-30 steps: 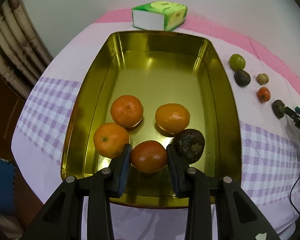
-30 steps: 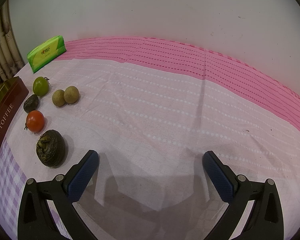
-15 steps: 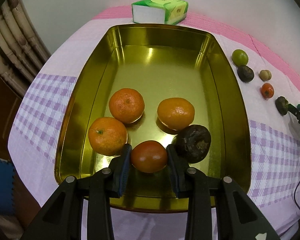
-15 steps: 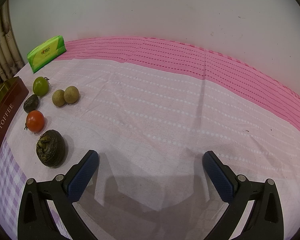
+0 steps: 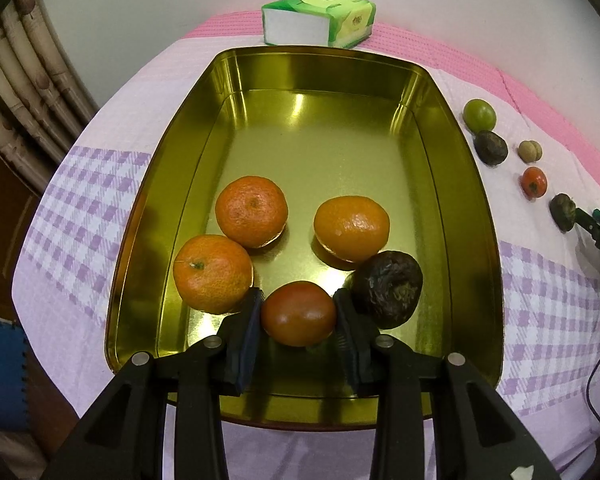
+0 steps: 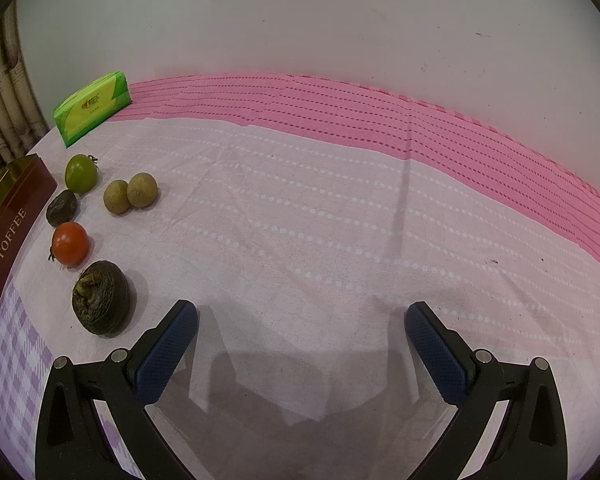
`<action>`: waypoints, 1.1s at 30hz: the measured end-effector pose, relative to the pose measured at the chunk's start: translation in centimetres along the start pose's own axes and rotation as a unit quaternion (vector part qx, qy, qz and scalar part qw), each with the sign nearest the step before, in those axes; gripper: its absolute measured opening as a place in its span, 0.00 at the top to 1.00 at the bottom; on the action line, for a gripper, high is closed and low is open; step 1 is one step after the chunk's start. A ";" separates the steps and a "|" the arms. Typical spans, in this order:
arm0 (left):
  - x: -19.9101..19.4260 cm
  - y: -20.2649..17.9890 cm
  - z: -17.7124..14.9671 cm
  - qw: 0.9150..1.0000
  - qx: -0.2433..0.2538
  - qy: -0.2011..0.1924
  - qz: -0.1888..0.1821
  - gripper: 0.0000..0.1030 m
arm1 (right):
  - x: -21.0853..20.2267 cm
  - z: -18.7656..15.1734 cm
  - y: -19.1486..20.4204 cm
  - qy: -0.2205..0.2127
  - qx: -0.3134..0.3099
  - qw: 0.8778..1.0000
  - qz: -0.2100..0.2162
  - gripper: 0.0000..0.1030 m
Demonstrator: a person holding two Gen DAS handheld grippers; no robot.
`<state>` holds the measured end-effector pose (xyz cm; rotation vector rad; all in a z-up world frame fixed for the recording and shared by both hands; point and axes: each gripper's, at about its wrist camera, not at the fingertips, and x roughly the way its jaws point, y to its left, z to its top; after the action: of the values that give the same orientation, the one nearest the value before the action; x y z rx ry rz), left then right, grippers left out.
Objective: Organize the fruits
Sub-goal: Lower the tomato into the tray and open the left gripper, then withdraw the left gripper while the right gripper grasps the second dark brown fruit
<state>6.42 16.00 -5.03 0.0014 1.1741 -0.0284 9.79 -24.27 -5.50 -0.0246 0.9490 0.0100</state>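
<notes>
Since the earlier frames, my left tool (image 5: 298,316) has carried its tomato (image 5: 299,313) slightly farther over the gold tin (image 5: 466,208); the right tool (image 6: 300,328) has not shifted. I find the left tool clamped on the tomato, low at the tin's near end, between an orange (image 5: 213,273) and a dark wrinkled fruit (image 5: 388,288). Two more oranges lie behind. My right tool stands apart, holding nothing, over the pink-clothed surface (image 6: 340,220). Small fruits, among them a cherry tomato (image 6: 70,243), lie beside the tin.
</notes>
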 end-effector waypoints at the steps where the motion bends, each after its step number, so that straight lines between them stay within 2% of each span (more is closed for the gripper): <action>1: 0.0 0.0 0.0 1.000 0.001 0.000 0.000 0.68 | 0.0 0.0 0.0 0.000 0.000 1.000 0.000 0.00; 6: -0.2 0.3 0.1 1.000 -0.001 -0.002 -0.003 0.68 | 0.0 0.0 0.0 0.002 0.003 1.000 -0.002 0.00; 9: -0.6 0.6 0.2 1.000 -0.005 -0.006 -0.009 0.64 | 0.1 0.2 0.2 0.009 0.009 1.000 -0.005 0.00; 12: -1.3 0.7 0.4 1.000 -0.001 -0.014 -0.005 0.56 | 0.1 0.1 0.2 0.014 0.011 1.000 -0.007 0.00; 14: -1.7 0.6 0.4 1.000 0.000 -0.020 -0.003 0.47 | 0.1 0.1 0.2 0.018 0.014 1.000 -0.009 0.00; 19: -3.5 1.0 0.7 0.999 0.000 -0.049 -0.003 0.36 | -0.2 -0.2 0.5 0.025 0.022 0.999 -0.013 0.00; 24: -4.5 1.1 1.1 0.998 -0.006 -0.067 -0.004 0.34 | -0.8 -0.8 0.9 0.035 0.028 0.999 -0.019 0.00; 26: -4.7 1.2 1.2 0.997 -0.010 -0.071 -0.002 0.34 | -1.2 -1.1 1.4 0.035 0.030 0.999 -0.027 0.03; 28: -4.8 1.3 1.3 0.997 -0.013 -0.073 0.001 0.34 | -1.6 -1.1 1.9 0.034 0.030 0.999 -0.020 0.14; 33: -5.0 1.7 1.2 0.997 -0.020 -0.077 0.004 0.31 | -3.1 -0.9 4.3 0.031 0.008 0.999 0.012 0.21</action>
<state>5.66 17.81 0.06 -0.0314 1.0211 0.0022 7.17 -19.95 -3.58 0.0009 1.0121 0.0239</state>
